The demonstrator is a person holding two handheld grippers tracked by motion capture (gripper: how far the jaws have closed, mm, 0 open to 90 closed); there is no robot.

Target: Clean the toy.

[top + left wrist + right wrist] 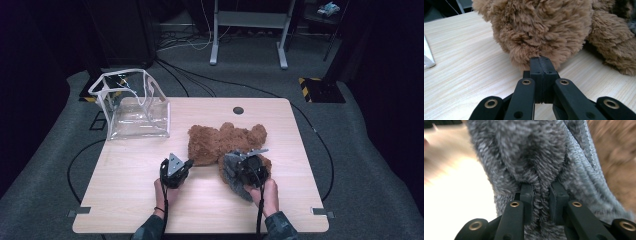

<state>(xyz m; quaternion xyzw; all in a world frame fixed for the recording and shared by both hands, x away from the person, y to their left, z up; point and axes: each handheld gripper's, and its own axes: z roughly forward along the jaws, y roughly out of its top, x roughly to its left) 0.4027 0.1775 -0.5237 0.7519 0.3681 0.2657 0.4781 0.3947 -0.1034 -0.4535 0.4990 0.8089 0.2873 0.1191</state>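
Note:
A brown plush bear [220, 142] lies on the wooden table [130, 170], right of centre. My left gripper [188, 163] is at its near left side, pads pressed together, tips [541, 62] touching the bear's fur [544, 25]; I see nothing between the pads. My right gripper [247, 169] is at the bear's near right side, shut on a fold of grey fuzzy cloth [230, 175]. In the right gripper view the grey cloth [531, 150] is pinched between the pads of the right gripper [541, 188], with brown fur [616, 157] behind it.
A clear plastic bag with white trim [132, 107] stands open at the table's far left corner. A round cable hole [238, 110] sits near the far edge. Behind the table are a grey desk frame [248, 30] and cables on the carpet.

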